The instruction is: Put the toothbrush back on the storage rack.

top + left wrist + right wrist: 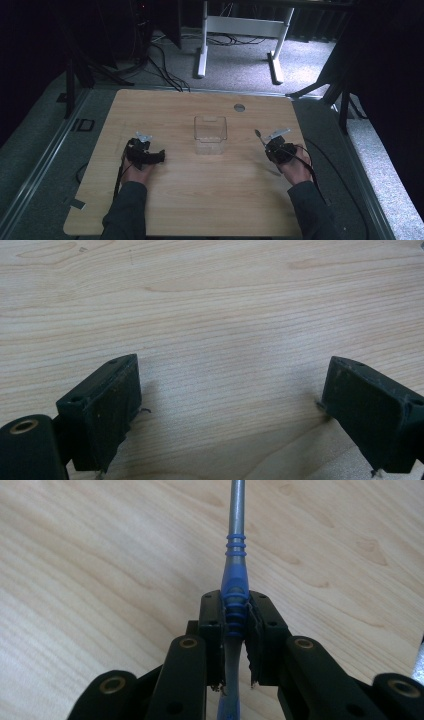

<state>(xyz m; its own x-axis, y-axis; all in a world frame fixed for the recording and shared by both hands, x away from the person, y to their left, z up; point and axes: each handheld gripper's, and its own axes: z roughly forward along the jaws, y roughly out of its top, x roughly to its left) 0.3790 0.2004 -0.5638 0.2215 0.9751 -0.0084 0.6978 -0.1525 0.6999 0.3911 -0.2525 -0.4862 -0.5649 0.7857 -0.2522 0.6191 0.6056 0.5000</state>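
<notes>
While the right claw (235,630) clamps the blue-handled utensil (234,587) by its grip, shaft pointing ahead, ready to carry toward the clear container (210,134) to its left, the left claw (230,410) rests open on the tabletop (210,305), empty.

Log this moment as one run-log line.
right gripper: shut on blue-handled tool | left gripper: open, nothing between jaws | clear container: mid-table, untouched

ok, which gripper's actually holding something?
The right gripper: its jaws clamp the blue-handled tool. The left gripper is open over bare table.
</notes>
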